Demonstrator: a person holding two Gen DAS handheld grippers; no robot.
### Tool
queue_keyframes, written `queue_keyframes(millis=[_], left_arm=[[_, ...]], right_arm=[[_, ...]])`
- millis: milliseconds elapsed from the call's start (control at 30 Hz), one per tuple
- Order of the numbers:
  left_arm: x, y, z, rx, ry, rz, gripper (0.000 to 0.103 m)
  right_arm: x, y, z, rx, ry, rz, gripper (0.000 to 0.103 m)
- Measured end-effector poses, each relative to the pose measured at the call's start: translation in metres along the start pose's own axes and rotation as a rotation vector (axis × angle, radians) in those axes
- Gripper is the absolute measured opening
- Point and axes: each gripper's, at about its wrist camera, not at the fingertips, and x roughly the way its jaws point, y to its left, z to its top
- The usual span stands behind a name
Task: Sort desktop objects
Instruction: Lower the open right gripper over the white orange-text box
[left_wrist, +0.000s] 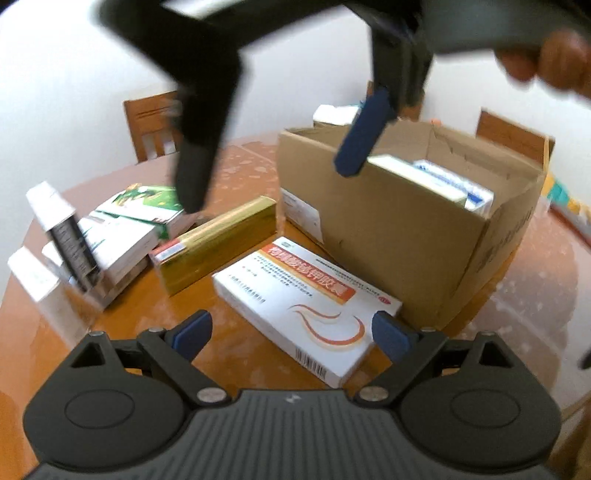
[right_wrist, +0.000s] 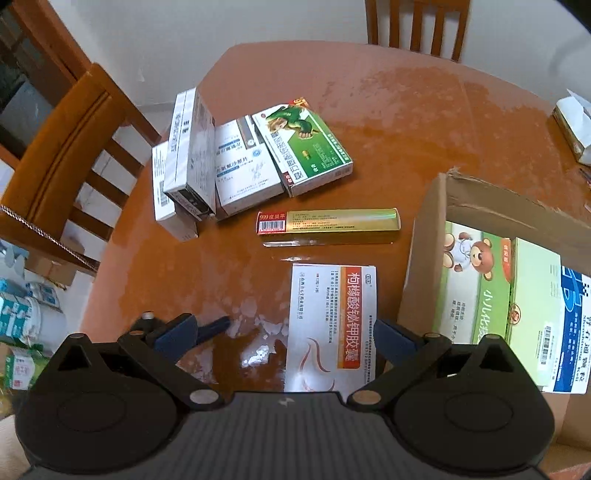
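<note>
A white medicine box with an orange band (left_wrist: 306, 306) lies flat on the round wooden table (left_wrist: 251, 170), just ahead of my left gripper (left_wrist: 291, 334), which is open and empty. A gold box (left_wrist: 218, 243) lies beyond it, and a pile of white and green boxes (left_wrist: 110, 236) sits at the left. My right gripper (left_wrist: 273, 166) hangs open and empty above the gold box and the edge of the cardboard box (left_wrist: 406, 240). In the right wrist view my right gripper (right_wrist: 284, 336) is open above the white box (right_wrist: 332, 325), with the gold box (right_wrist: 328, 221) and the green box (right_wrist: 306, 147) farther off.
The open cardboard box (right_wrist: 421, 266) holds a bear-print box (right_wrist: 472, 284) and a blue and white box (right_wrist: 565, 332). A tissue box (right_wrist: 574, 129) stands at the table's far right. Wooden chairs (right_wrist: 74, 147) (right_wrist: 417, 26) ring the table. A hand (left_wrist: 554, 59) holds the right gripper.
</note>
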Motion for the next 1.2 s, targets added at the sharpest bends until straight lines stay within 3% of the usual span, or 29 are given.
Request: queue_keyframes(millis=[133, 600, 767, 1200], left_arm=[[0.014, -0.011, -0.003, 0.09, -0.003, 0.003, 0.094], [0.008, 0.019, -0.005, -0.007, 0.029, 0.063, 0.095], [0.009, 0.007, 0.005, -0.027, -0.001, -0.017, 0.095], [0.023, -0.013, 0.0, -0.065, 0.004, -0.015, 0.095]], right_arm=[[0.002, -0.004, 0.0, 0.014, 0.001, 0.012, 0.103], [0.01, -0.01, 0.003, 0.037, 0.011, 0.058, 0.103], [0.022, -0.012, 0.005, 0.103, 0.037, 0.104, 0.103], [0.016, -0.011, 0.006, 0.107, 0.026, 0.086, 0.103]])
